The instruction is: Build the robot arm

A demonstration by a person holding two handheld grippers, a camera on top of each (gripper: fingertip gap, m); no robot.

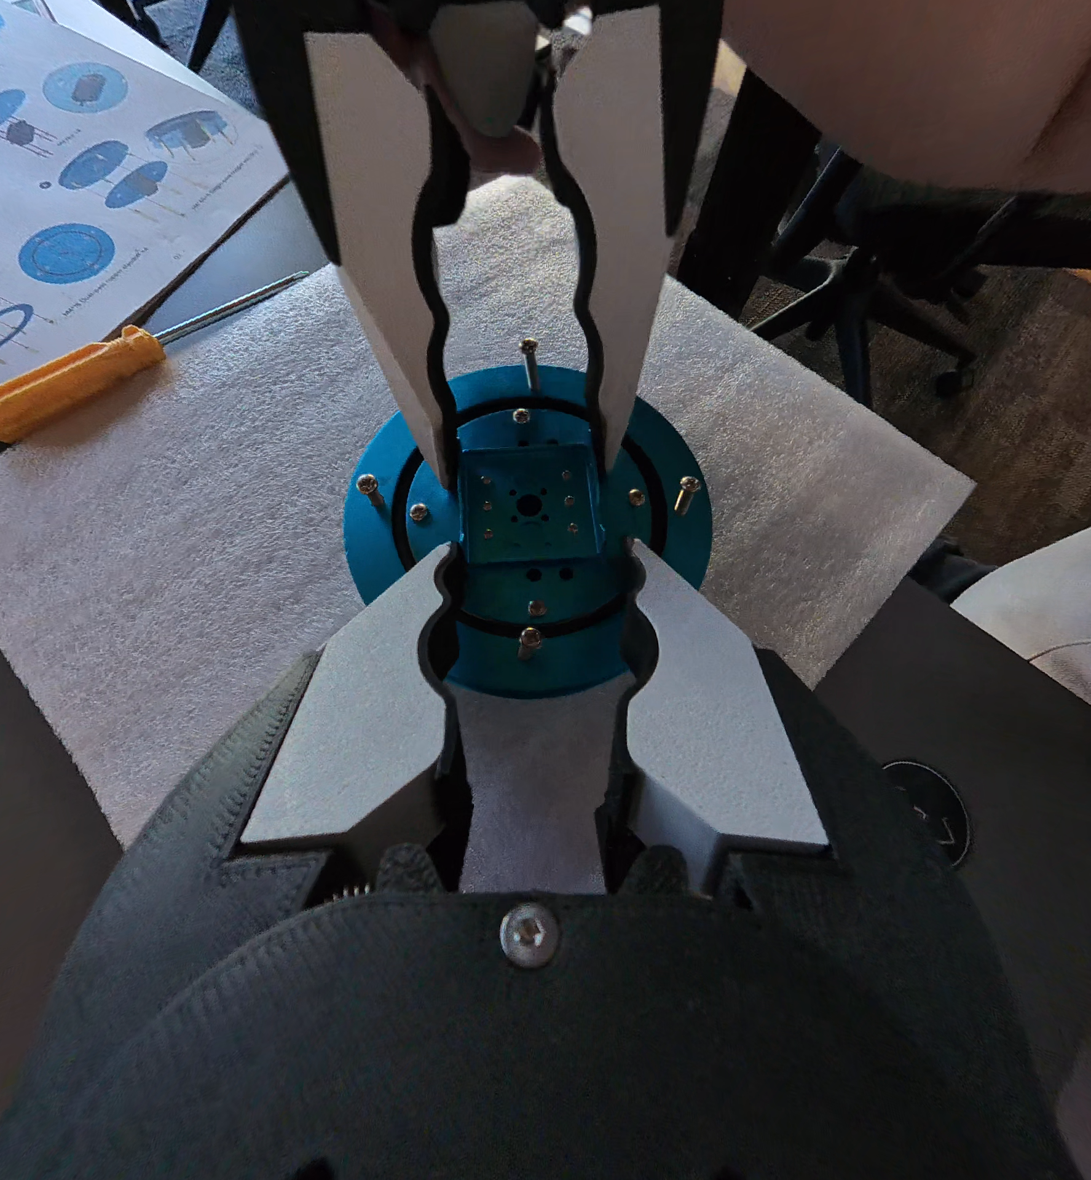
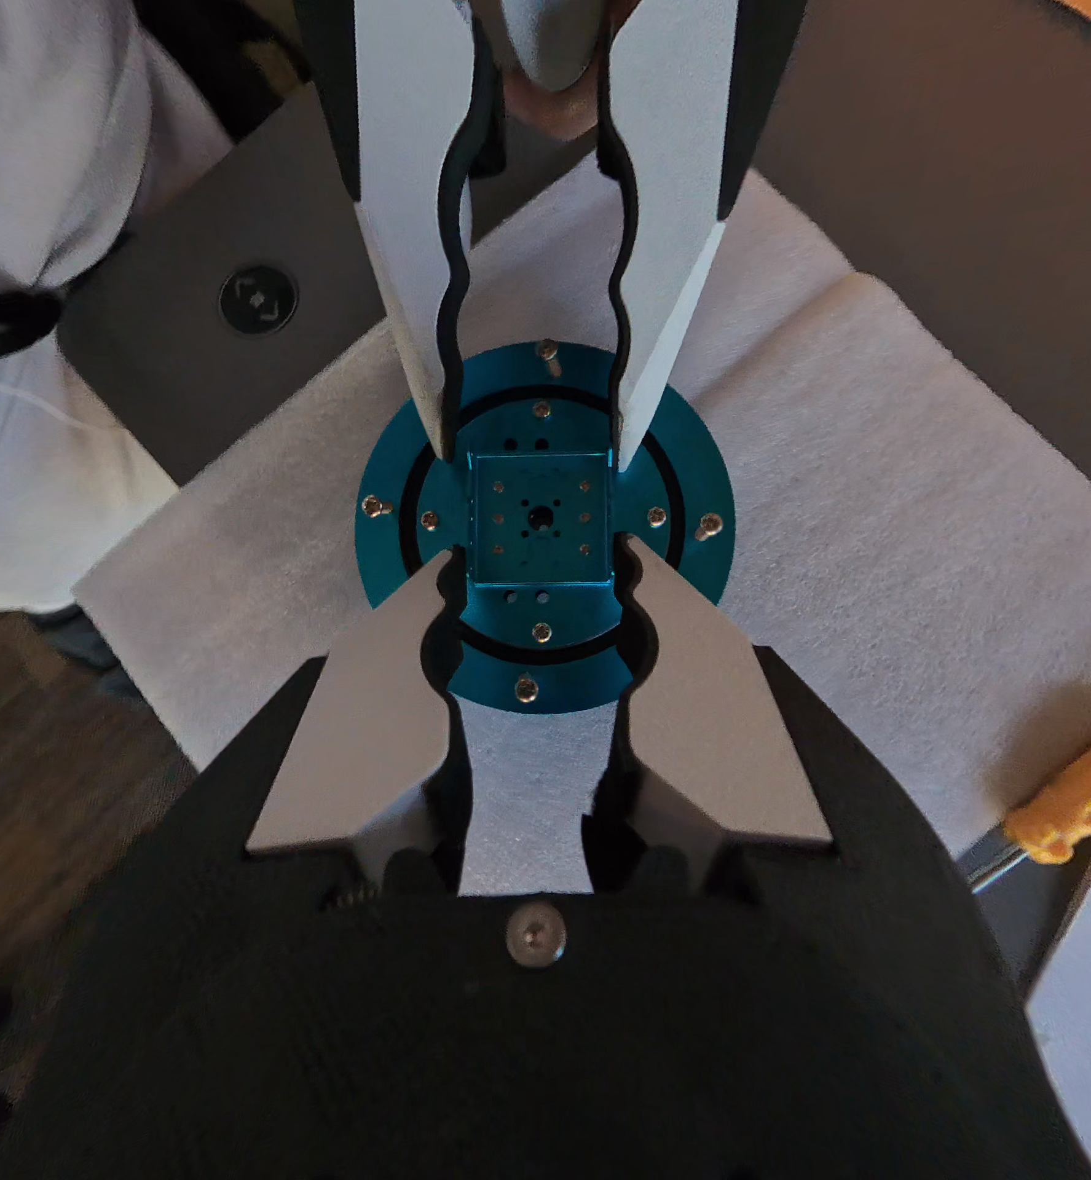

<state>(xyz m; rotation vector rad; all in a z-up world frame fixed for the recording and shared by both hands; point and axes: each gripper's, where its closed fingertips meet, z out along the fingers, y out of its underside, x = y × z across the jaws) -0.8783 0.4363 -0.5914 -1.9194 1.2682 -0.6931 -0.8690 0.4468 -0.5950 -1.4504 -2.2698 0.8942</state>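
Both grippers, left gripper (image 1: 533, 543) and right gripper (image 2: 539, 543), seemingly clamp the square blue bracket (image 2: 539, 518) at the blue disc's (image 1: 677, 562) centre; orange screwdriver (image 1: 64, 383) at ten o'clock. Squeeze evenly.

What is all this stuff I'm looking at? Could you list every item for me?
blue round plate: one, blue metal, middle of the white foam sheet.
square blue bracket: one, blue, at the plate's centre, both grippers closed on its sides.
screws: about eight, brass-coloured, in the plate; the outer four stand proud.
screwdriver: one, orange handle, on the sheet's edge.
white foam sheet: one, white, on the dark table.
instruction sheet: one, white with blue diagrams, on the table beside the screwdriver.
dark table: one, dark grey.
office chair: one, black, beyond the table.
left gripper: white fingers, black pads.
right gripper: same build, opposite.
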